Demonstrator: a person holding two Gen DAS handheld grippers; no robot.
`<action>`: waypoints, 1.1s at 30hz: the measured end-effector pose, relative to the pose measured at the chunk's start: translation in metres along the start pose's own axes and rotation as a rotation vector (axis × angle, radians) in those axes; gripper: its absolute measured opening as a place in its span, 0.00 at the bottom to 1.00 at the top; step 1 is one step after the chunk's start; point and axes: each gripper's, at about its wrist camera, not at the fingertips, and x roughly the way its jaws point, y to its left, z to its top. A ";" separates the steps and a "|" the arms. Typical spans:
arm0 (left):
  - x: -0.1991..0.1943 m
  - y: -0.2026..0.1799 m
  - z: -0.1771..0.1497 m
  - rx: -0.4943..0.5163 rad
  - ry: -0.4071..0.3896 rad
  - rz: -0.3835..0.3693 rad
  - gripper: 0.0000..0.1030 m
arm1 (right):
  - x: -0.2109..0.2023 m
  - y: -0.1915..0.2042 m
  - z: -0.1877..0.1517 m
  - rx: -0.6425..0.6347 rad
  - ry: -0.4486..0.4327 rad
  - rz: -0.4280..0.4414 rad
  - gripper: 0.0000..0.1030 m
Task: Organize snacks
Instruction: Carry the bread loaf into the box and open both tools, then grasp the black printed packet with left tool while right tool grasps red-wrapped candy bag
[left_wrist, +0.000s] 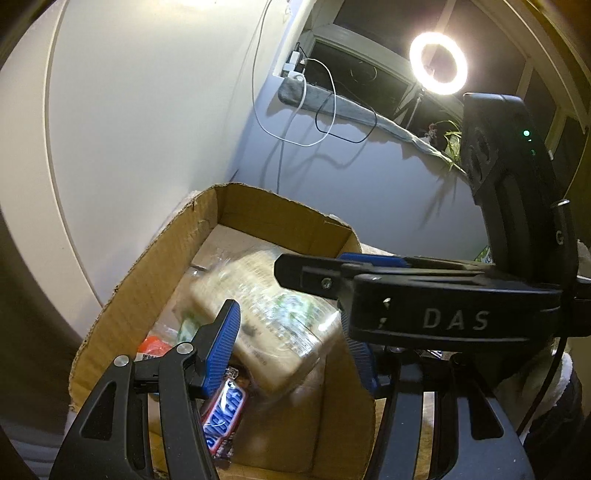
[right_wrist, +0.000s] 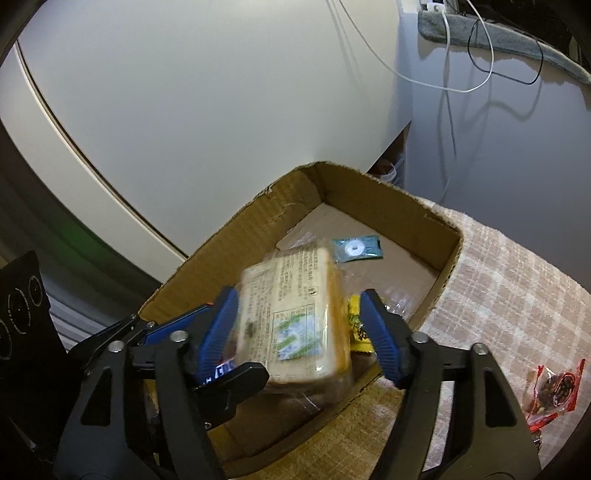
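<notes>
An open cardboard box (left_wrist: 155, 280) (right_wrist: 448, 254) holds snacks. A wrapped beige sandwich pack (left_wrist: 273, 325) (right_wrist: 295, 317) is blurred, over the box, between the fingers of both grippers. My left gripper (left_wrist: 291, 350) is open around it; its pads look apart from the pack. My right gripper (right_wrist: 299, 332) is open too, its blue pads either side of the pack with gaps. In the box lie a Snickers bar (left_wrist: 221, 417), an orange packet (left_wrist: 153, 349), a teal sachet (right_wrist: 356, 249) and a yellow packet (right_wrist: 356, 325). The right gripper's body (left_wrist: 443, 314) crosses the left wrist view.
The box stands on a checked beige cloth (right_wrist: 498, 295) against a white wall. A red snack packet (right_wrist: 554, 391) lies on the cloth to the right of the box. Cables (left_wrist: 317, 110) hang on the wall and a ring light (left_wrist: 438, 62) shines at the back right.
</notes>
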 end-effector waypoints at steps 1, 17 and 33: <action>0.000 0.000 0.000 0.001 0.001 0.002 0.54 | -0.001 0.000 0.001 -0.002 -0.004 -0.005 0.73; -0.002 -0.015 0.002 0.042 -0.016 0.010 0.55 | -0.023 -0.003 0.000 -0.012 -0.055 -0.072 0.83; 0.003 -0.062 0.004 0.117 -0.018 -0.036 0.56 | -0.080 -0.059 -0.020 0.061 -0.114 -0.162 0.83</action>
